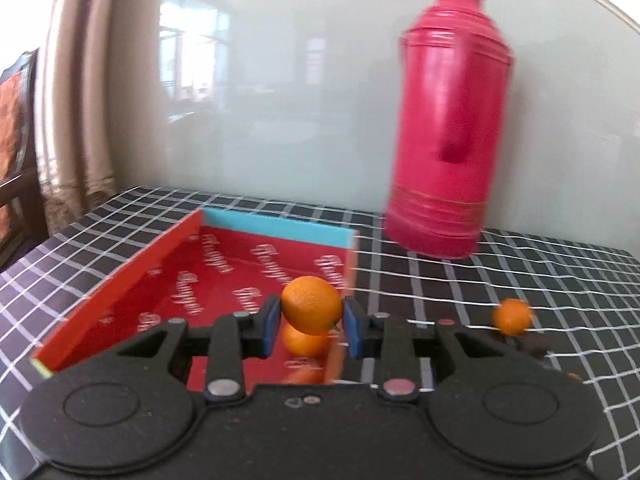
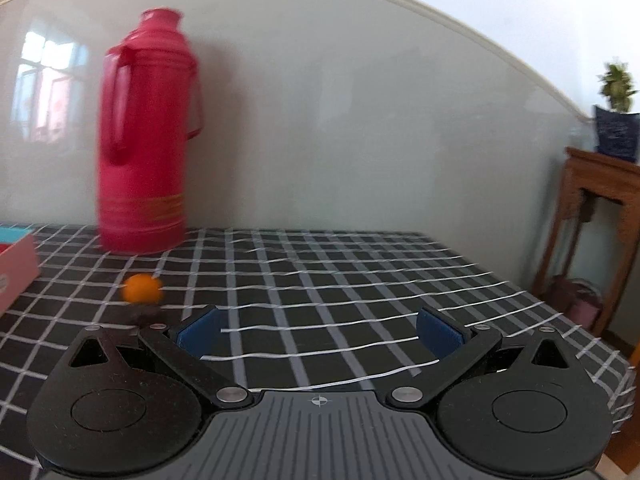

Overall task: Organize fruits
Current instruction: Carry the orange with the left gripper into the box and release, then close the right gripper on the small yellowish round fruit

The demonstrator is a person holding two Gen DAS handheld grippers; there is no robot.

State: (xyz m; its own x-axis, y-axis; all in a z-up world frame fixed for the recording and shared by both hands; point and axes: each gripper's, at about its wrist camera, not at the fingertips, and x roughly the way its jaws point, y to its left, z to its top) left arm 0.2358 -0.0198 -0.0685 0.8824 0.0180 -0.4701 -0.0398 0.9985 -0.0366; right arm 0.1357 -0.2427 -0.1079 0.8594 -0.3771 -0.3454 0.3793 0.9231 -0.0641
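My left gripper (image 1: 311,322) is shut on an orange (image 1: 312,304), pinched between its blue pads above the right side of a red box (image 1: 120,276) with a blue far wall. Another orange (image 1: 306,342) lies in the box just below the held one, and a third orange shape (image 1: 304,376) shows at the box's near edge. One more orange (image 1: 511,316) sits on the checked cloth to the right of the box; the right wrist view shows this loose orange (image 2: 143,289) ahead and to the left. My right gripper (image 2: 319,334) is open and holds nothing.
A tall red thermos (image 1: 448,128) stands on the black-and-white checked tablecloth (image 2: 340,280) against the pale wall, also seen as the thermos (image 2: 146,136). Something small and dark (image 1: 532,346) lies by the loose orange. A wooden stand (image 2: 600,216) with a potted plant (image 2: 618,120) is beyond the table's right edge.
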